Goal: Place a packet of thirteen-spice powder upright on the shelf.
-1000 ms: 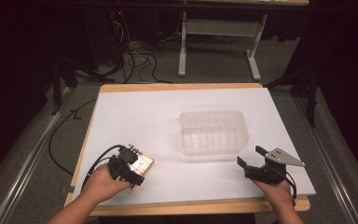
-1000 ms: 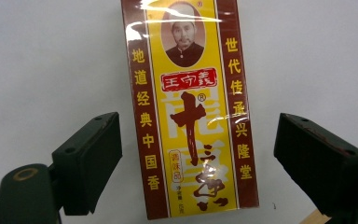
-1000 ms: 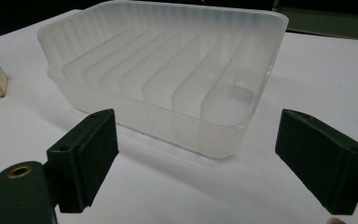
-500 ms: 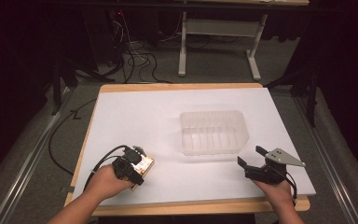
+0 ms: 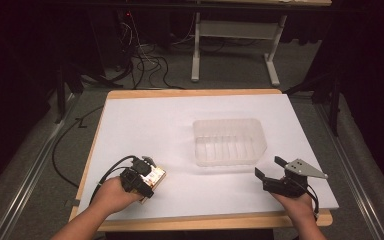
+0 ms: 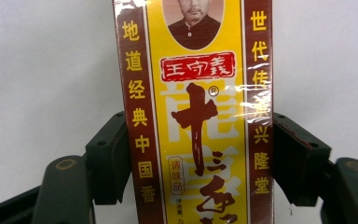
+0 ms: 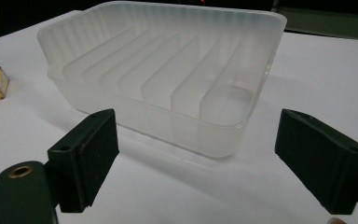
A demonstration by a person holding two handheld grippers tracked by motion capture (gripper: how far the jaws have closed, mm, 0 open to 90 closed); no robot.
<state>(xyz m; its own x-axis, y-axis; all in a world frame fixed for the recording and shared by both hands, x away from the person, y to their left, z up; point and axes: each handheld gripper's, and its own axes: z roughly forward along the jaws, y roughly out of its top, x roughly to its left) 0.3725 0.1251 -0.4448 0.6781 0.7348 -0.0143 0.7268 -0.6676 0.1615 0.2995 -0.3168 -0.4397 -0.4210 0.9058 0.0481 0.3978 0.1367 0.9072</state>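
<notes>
At the near left corner of the table, the left gripper grasps a yellow seasoning box: in the left gripper view the jaws press its two long brown-edged sides, and its long axis runs straight out between them, away from the hand. At the near right, the right gripper rests released on the white surface, jaws spread with nothing between them. Just beyond it, toward the middle of the table, stands the clear ribbed tray, empty. The tray lies ahead and to the right of the box, much nearer the right hand; I judge that any carry into it would have to cross rightward
</notes>
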